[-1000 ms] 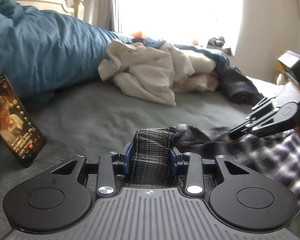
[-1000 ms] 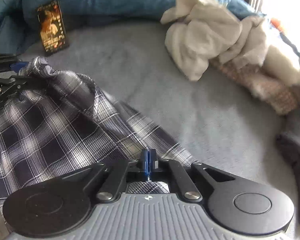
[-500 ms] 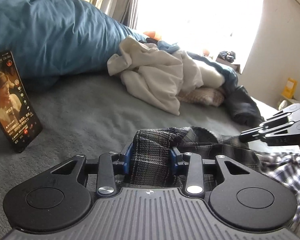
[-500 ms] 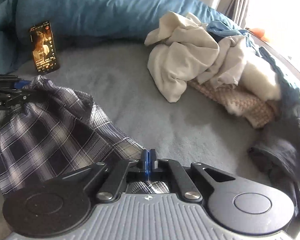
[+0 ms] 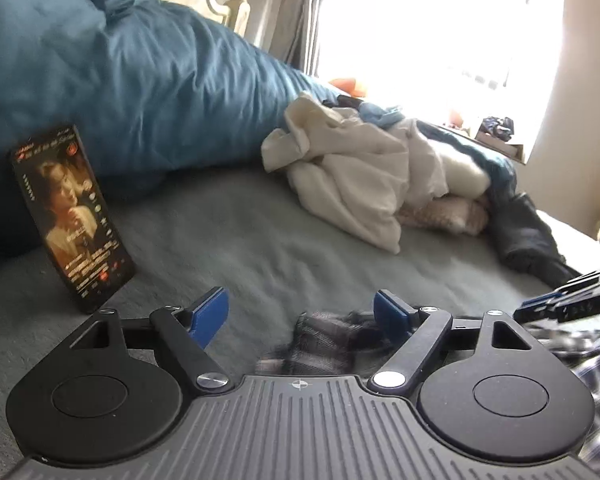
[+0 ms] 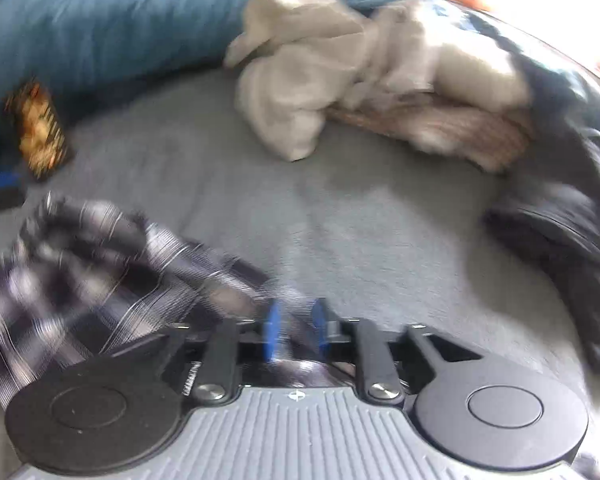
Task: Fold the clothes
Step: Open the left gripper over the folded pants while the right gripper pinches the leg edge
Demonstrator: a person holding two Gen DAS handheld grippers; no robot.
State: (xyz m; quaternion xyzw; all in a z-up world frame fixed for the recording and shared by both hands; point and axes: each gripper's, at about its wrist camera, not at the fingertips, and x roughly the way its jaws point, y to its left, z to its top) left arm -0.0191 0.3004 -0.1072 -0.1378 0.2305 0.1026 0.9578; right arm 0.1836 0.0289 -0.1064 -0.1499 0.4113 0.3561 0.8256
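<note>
The plaid garment [image 5: 323, 340] is a dark grey and white checked cloth, lying crumpled on the grey bed [image 5: 240, 240]. In the left wrist view one bunched end rises in a small hump near the bottom of the frame, blurred, and the rest spreads off to the right edge, where the check is paler and larger. In the right wrist view it [image 6: 80, 264] lies at lower left, rumpled in rolled folds, with a narrow strip running toward the bottom centre. Motion blur hides its edges, so what kind of garment it is cannot be told.
</note>
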